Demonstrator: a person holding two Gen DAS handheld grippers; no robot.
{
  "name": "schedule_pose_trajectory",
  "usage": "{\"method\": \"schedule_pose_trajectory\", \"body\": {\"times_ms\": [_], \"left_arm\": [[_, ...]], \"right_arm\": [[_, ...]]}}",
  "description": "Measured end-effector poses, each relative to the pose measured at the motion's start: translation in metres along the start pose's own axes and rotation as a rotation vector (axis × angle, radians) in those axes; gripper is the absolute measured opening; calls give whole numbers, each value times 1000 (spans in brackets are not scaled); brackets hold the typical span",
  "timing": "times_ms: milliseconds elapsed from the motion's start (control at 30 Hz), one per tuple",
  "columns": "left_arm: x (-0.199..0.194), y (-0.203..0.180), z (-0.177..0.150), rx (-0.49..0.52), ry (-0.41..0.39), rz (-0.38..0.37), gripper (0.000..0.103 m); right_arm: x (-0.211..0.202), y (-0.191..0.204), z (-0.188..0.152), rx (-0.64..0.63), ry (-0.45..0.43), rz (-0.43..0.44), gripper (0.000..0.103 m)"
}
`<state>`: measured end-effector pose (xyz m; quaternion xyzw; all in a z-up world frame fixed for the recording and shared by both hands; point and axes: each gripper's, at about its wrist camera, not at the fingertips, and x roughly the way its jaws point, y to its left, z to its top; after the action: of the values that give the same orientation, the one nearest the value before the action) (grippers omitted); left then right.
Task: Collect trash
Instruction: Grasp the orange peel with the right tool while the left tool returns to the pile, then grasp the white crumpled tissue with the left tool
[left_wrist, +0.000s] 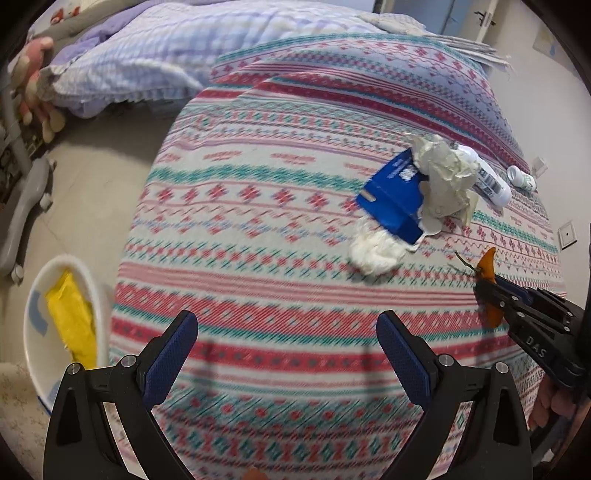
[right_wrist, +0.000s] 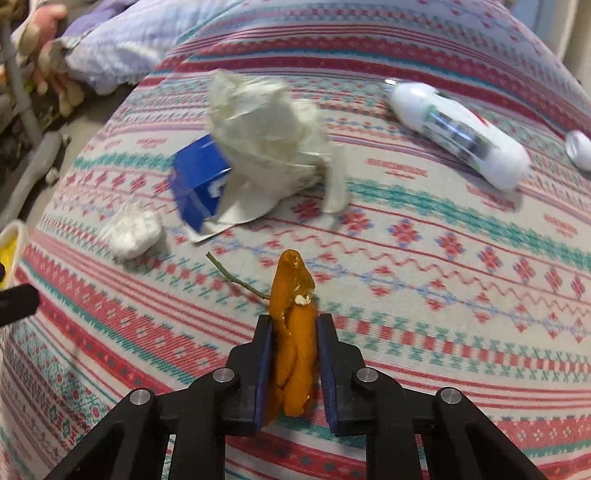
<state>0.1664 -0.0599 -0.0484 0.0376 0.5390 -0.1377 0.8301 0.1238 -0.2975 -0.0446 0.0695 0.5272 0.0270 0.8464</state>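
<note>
We have the right gripper (right_wrist: 293, 354) clamped on an orange peel (right_wrist: 291, 332), its blue pads pressing both sides of the folded strips; the peel is deep orange with a pale fleck of pith near its upper end, and its tip pokes out past the fingertips, just above the patterned bedspread (right_wrist: 443, 295). A thin twig (right_wrist: 236, 278) lies on the cloth just left of that tip. Ahead of the claw and to its left sit one blue carton (right_wrist: 199, 188), one crumpled paper wrapper (right_wrist: 266, 125) lying partly over it, and one white tissue wad (right_wrist: 131, 232) beside them. Ahead to the right lies one white bottle (right_wrist: 458, 133), blurred so its label cannot be read, and farther right a second white container (right_wrist: 580, 149) cut off by the edge of view. Our left gripper (left_wrist: 286, 347) holds nothing, its fingers well apart above the spread; down to its left, beside the bed, stands a white bin (left_wrist: 35, 332) with one yellow wrapper (left_wrist: 72, 325) inside. The bin's near side is hidden behind the claw.
</note>
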Motion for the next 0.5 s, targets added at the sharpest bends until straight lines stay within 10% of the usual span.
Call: {"method": "schedule_pose_trajectory", "body": {"times_ms": [233,500], "left_arm": [[11,-28,9,53,-62,-67,96],[25,-43,14,88,-92,-103,69]], "right_arm": [[-8,-33,-1,90,8,-2,20],[-17,-58,-5,142,19,-4,20]]}}
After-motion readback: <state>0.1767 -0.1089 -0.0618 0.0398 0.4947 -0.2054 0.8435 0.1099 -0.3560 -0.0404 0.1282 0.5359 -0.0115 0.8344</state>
